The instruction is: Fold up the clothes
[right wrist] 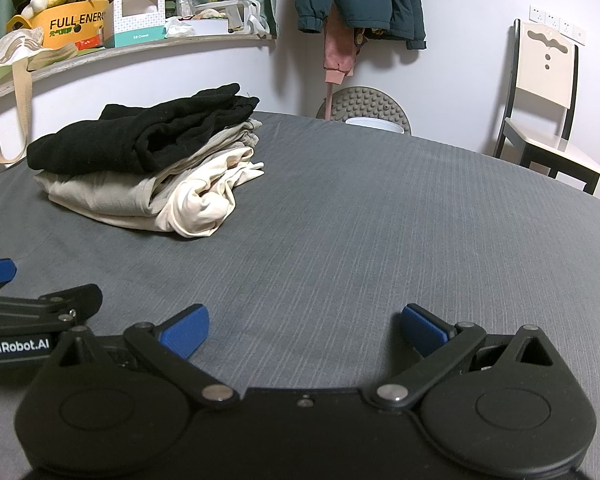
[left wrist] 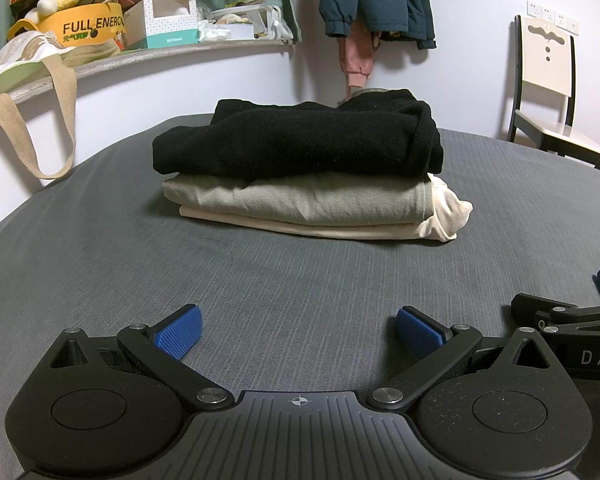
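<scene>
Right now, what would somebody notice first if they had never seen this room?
Probably the stack of folded clothes in the middle of the grey bed, black on top. Next, the open left gripper and right gripper low in front, holding nothing.

The left gripper (left wrist: 296,330) sits low and level, its jaws spread wide with nothing between them; its blue pads (left wrist: 179,330) face inward across the gap; the right gripper (right wrist: 304,330) lies just beside it in the same pose, jaws likewise parted and empty; each one shows at the edge of the other's view, side by side and pointing the same way; no hand or sleeve is in sight.
</scene>
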{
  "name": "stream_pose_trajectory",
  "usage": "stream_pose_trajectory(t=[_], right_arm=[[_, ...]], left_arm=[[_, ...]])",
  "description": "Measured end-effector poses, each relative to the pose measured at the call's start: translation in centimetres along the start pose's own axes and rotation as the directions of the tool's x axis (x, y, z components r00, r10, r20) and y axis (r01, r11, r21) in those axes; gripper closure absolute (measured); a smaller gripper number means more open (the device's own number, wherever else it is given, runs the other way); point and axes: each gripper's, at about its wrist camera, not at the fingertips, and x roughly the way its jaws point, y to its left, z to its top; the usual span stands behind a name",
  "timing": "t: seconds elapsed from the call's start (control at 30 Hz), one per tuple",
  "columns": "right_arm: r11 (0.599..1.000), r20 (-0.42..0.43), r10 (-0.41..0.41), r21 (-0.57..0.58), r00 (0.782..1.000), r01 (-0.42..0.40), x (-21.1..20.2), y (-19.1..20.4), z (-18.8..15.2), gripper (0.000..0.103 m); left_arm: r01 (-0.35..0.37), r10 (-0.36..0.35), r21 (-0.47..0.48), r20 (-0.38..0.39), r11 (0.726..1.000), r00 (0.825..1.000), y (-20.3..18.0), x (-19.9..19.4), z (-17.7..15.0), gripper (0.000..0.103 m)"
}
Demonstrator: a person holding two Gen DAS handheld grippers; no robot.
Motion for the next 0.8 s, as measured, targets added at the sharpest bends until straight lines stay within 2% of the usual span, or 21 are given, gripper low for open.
stream_pose_trajectory(t=[0.8], right_arm=[[1.000, -0.002, 0.005, 0.004, 1.000, -0.005, -0.10, 0.03, -0.02, 0.000]], left_arm=[[-0.002, 0.002, 0.001, -0.003, 1.000, 1.000, -0.01, 0.00, 0.00, 0.000]])
